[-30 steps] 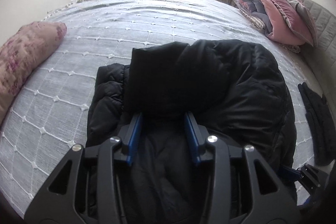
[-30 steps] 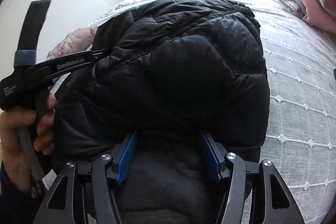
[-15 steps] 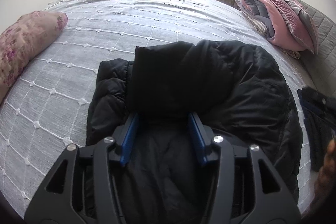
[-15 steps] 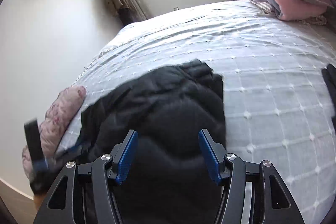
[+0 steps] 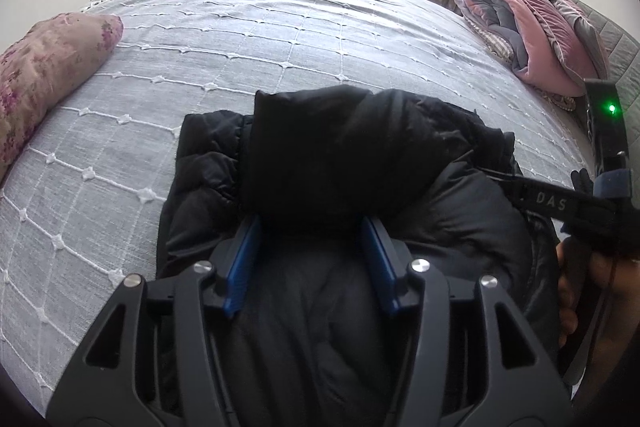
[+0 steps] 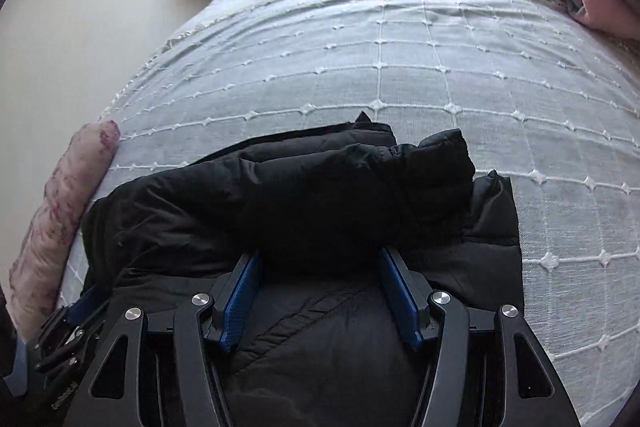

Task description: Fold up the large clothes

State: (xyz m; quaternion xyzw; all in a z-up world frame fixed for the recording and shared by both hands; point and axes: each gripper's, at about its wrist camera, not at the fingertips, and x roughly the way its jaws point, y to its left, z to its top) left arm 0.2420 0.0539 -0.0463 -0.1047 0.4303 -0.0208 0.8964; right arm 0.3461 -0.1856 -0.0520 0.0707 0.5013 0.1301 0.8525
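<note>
A black puffer jacket point(image 5: 340, 155) lies folded into a thick bundle on the grey-white bed cover point(image 5: 280, 27). My left gripper point(image 5: 311, 223) points down at its near side. Its jaws are opening, jacket fabric lies between the blue pads point(image 5: 242, 267), and a fold hides the fingertips. In the right wrist view the jacket point(image 6: 300, 195) spreads under my right gripper point(image 6: 319, 255). That gripper stands open over the cloth, its tips also under a fold. One black finger point(image 5: 552, 201) of the right gripper reaches in from the right edge, held by a hand point(image 5: 576, 279).
A floral pillow point(image 5: 44, 67) lies at the bed's left edge, also the pillow point(image 6: 68, 211) in the right wrist view. Folded pink and grey quilts point(image 5: 532, 39) are stacked at the far right. Beyond the jacket the bed cover point(image 6: 400, 59) stretches to a wall and a curtained window.
The right gripper swung right, away from the left hand, and now looks across the folded jacket. The left jaws have widened slightly; the left hand stayed put.
</note>
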